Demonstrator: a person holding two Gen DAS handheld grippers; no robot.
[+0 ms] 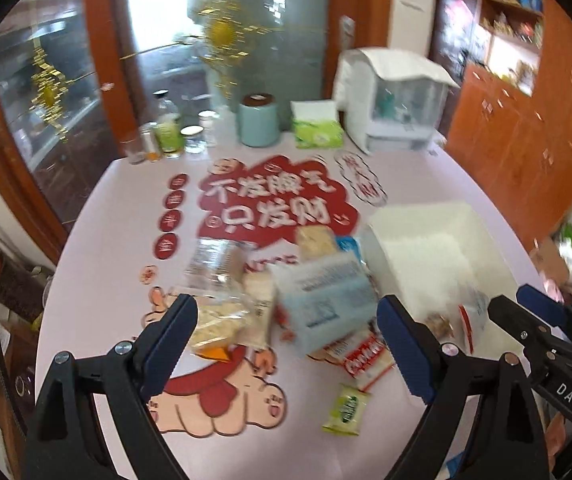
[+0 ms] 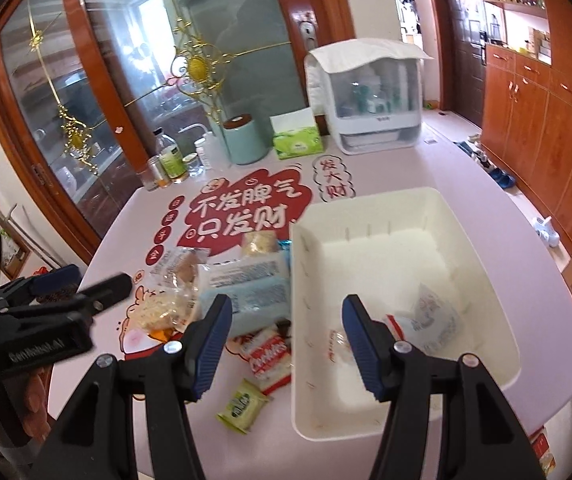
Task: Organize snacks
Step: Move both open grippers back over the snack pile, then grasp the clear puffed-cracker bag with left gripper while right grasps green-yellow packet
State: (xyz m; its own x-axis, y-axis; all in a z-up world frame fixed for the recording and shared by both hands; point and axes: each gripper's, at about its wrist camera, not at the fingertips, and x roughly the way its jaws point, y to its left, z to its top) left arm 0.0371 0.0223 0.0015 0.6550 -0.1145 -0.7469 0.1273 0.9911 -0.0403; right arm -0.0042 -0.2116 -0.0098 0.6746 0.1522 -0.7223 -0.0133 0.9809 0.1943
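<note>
Pink table (image 2: pixel 485 216) with a red printed mat (image 2: pixel 242 208) at its centre. A white plastic bin (image 2: pixel 365 208) sits on the table's right half, long side running away from the camera. Inside it, toward the near right, lies one clear snack bag with red trim (image 2: pixel 425 320); the rest of the bin floor is bare.

Snack pile just left of the bin, on the mat: a pale blue packet with printed text (image 2: pixel 246 288) touching the bin's left wall; a clear bag of bread (image 2: pixel 182 268) and a bag of pale yellow crisps (image 2: pixel 162 312) left of it; a small tan packet (image 2: pixel 262 242) behind it. Nearer the camera, a red-and-white wrapped bar (image 2: pixel 268 356), then a small green-and-yellow packet (image 2: pixel 242 404) lying apart from the pile.

Left claw (image 1: pixel 286 344): jaws wide apart, nothing between the pads, held above the snack pile. Left view is motion-blurred.

Right claw (image 2: pixel 286 344): jaws apart, empty, held above the bin's near left wall.

Back edge of table: a mint canister (image 2: pixel 246 140), a green tissue box (image 2: pixel 297 140), a white lidded organiser (image 2: pixel 365 100), several small jars and bottles (image 2: pixel 174 164).
</note>
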